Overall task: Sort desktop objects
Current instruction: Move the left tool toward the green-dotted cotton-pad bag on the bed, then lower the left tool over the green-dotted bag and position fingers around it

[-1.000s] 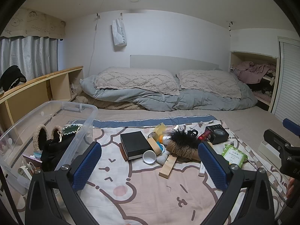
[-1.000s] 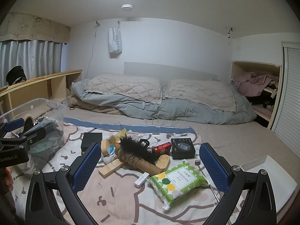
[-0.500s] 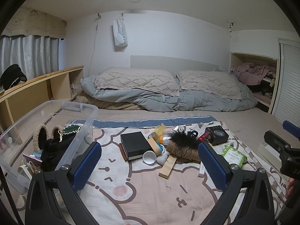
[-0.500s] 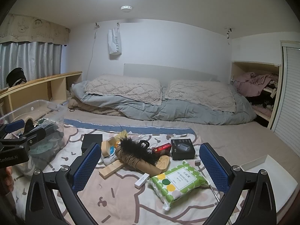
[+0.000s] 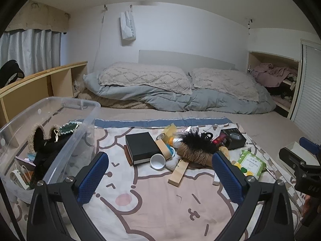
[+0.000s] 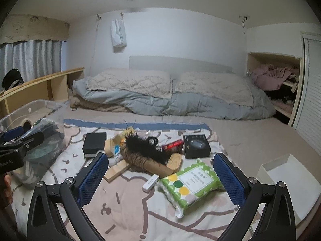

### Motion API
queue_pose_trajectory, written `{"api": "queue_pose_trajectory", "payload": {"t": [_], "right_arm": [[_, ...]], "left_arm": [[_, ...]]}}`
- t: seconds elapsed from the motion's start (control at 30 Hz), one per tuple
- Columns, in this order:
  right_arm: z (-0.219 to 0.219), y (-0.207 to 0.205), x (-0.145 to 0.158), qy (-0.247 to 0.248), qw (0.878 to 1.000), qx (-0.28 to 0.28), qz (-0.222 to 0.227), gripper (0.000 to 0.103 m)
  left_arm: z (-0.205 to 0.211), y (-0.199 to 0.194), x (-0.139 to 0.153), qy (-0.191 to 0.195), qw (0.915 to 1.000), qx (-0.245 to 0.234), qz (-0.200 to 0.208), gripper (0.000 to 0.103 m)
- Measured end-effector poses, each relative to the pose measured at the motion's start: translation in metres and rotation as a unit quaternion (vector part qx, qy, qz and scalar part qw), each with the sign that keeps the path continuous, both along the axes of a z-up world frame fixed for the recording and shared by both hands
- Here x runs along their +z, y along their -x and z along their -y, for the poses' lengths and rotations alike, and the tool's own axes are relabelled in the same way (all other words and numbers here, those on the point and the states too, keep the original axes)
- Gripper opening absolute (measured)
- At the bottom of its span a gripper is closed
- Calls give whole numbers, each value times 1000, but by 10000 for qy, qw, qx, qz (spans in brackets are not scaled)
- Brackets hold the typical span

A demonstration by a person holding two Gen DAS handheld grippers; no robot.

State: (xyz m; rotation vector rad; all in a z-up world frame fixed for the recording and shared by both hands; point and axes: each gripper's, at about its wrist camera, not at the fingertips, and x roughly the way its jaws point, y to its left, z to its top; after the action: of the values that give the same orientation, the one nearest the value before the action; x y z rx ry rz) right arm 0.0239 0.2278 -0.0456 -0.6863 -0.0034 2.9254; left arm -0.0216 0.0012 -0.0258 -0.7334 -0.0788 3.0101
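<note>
A pile of small objects lies on a cartoon-print blanket (image 5: pixel 152 204): a black box (image 5: pixel 141 146), a white cup (image 5: pixel 157 161), a wood block (image 5: pixel 179 173), a black feathery item (image 5: pixel 195 140), a dark mouse box (image 5: pixel 232 138) and a green wipes pack (image 6: pixel 190 182). My left gripper (image 5: pixel 160 178) hovers open just short of the pile, with nothing between its blue pads. My right gripper (image 6: pixel 160 178) is open too, with the wipes pack and a small white stick (image 6: pixel 150 183) lying ahead between its fingers, untouched.
A clear plastic bin (image 5: pixel 48 140) with several items inside stands on the left. A white tray (image 6: pixel 289 182) sits at the right. Pillows and a grey duvet (image 5: pixel 180 96) are piled at the bed's far end. A wooden shelf (image 5: pixel 40 82) runs along the left.
Both views have shifted only slightly; the scene has slid a little lower and the pile looks marginally farther. Nothing was gripped or moved.
</note>
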Motion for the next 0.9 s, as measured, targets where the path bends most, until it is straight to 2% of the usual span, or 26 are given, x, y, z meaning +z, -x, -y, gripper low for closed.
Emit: {"api": "queue_pose_trajectory", "payload": {"t": [0.53,0.73,0.9], "right_arm": [[-18,33,-58,259,9966,-189,759,103],[-32,40,-76,546,9947,-115,858,103],[-52,47,-90,859,9922,-276,864,103]], "left_arm": [[-12,26,-46,-108,9982,-164,558,103],[-18,34,-63,-273,9962,-318,766,103],[-27,37,-77,-379,9939,-510,905,102]]}}
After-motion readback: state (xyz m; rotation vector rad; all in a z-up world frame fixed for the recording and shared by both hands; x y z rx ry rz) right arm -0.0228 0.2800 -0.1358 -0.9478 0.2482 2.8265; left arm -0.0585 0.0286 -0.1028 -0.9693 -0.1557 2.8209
